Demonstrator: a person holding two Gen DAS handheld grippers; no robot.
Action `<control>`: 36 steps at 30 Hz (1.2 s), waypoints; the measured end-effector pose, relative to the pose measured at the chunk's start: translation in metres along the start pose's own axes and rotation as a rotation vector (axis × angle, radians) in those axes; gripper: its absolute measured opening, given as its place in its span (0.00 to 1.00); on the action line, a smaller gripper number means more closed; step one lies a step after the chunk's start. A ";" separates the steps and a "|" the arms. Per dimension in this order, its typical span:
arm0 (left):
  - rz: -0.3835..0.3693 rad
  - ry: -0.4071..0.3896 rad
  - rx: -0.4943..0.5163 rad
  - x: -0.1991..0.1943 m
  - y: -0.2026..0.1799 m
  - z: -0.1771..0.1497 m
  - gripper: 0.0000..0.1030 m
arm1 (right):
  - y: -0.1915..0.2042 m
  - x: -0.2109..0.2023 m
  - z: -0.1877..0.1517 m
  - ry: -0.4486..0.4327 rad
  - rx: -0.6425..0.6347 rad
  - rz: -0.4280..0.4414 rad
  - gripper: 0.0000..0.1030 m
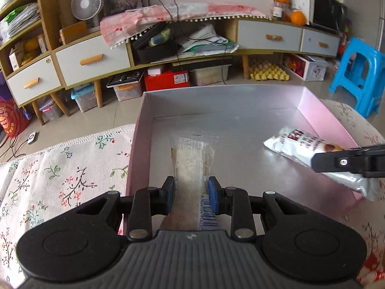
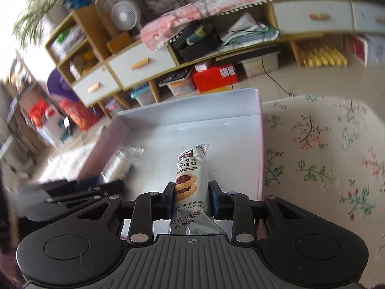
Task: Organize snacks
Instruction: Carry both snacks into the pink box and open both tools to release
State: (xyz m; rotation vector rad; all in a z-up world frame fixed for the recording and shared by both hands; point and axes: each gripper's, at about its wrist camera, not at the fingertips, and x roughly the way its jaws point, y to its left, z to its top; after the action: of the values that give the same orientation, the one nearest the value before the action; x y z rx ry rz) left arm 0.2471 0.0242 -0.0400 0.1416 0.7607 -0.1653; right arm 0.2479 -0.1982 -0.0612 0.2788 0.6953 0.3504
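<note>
Left wrist view: the left tool (image 1: 191,193) pinches a clear-wrapped pastry (image 1: 192,161) between its blue pads (image 1: 213,193), the wrapper running toward 12 o'clock over the floor of a shallow pink box (image 1: 320,118) with a silver lining. At 3 o'clock the right tool (image 1: 346,162) comes in from the edge, clamped on a white cookie packet (image 1: 298,147) that hangs above the box's right side (its far end points toward 10 o'clock). The box sits on a floral cloth (image 1: 62,168) covering the worktop.

Right wrist view: the right tool (image 2: 191,197) is pressed onto the cookie packet (image 2: 191,173), which stands up toward 12 o'clock over the box (image 2: 258,144) interior, printed tarts showing between the pads. At 9 o'clock the left tool (image 2: 105,185), blurred, holds the pastry (image 2: 120,166) near the box's left wall. The floral cloth (image 2: 312,144) spreads out at 3 o'clock.
</note>
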 end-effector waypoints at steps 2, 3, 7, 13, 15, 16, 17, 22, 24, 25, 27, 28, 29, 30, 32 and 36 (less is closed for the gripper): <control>-0.002 0.009 0.001 0.000 -0.001 -0.001 0.26 | 0.005 0.000 -0.003 -0.003 -0.023 -0.012 0.28; -0.002 0.013 -0.002 -0.001 0.000 -0.002 0.26 | 0.007 -0.001 -0.004 -0.002 -0.029 -0.016 0.28; -0.003 0.048 -0.021 -0.005 0.000 -0.003 0.26 | 0.005 -0.003 -0.003 0.043 -0.018 -0.018 0.28; -0.003 0.133 -0.065 -0.012 -0.001 -0.005 0.26 | 0.006 -0.010 -0.007 0.133 0.001 -0.037 0.29; -0.004 0.158 -0.084 -0.015 -0.001 -0.007 0.26 | 0.005 -0.014 -0.010 0.140 0.000 -0.045 0.29; -0.005 0.168 -0.091 -0.016 -0.001 -0.008 0.26 | 0.005 -0.015 -0.010 0.142 -0.001 -0.048 0.29; -0.006 0.178 -0.097 -0.017 0.000 -0.009 0.26 | 0.005 -0.017 -0.012 0.142 0.000 -0.052 0.29; -0.019 0.215 -0.132 -0.025 0.002 -0.015 0.26 | 0.001 -0.024 -0.016 0.142 0.017 -0.070 0.29; -0.026 0.227 -0.148 -0.028 0.003 -0.017 0.26 | 0.002 -0.026 -0.017 0.135 0.011 -0.075 0.29; -0.029 0.232 -0.156 -0.028 0.003 -0.017 0.26 | 0.003 -0.026 -0.017 0.129 0.003 -0.076 0.29; -0.030 0.231 -0.164 -0.029 0.003 -0.019 0.26 | 0.005 -0.024 -0.018 0.110 -0.007 -0.076 0.29; -0.028 0.227 -0.166 -0.029 0.003 -0.019 0.26 | 0.006 -0.023 -0.018 0.099 -0.003 -0.080 0.29; -0.026 0.221 -0.166 -0.029 0.002 -0.020 0.26 | 0.006 -0.023 -0.018 0.090 0.002 -0.080 0.29; -0.023 0.215 -0.166 -0.029 0.002 -0.021 0.26 | 0.006 -0.022 -0.019 0.080 0.004 -0.079 0.29; -0.021 0.203 -0.167 -0.030 0.001 -0.023 0.27 | 0.006 -0.022 -0.019 0.063 0.007 -0.078 0.31; -0.018 0.172 -0.181 -0.031 0.001 -0.023 0.35 | 0.001 -0.030 -0.016 0.024 0.056 -0.061 0.48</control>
State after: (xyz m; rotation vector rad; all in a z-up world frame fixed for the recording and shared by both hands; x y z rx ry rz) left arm 0.2098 0.0329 -0.0344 -0.0235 0.9447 -0.1009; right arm 0.2157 -0.2068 -0.0552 0.3065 0.7369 0.2767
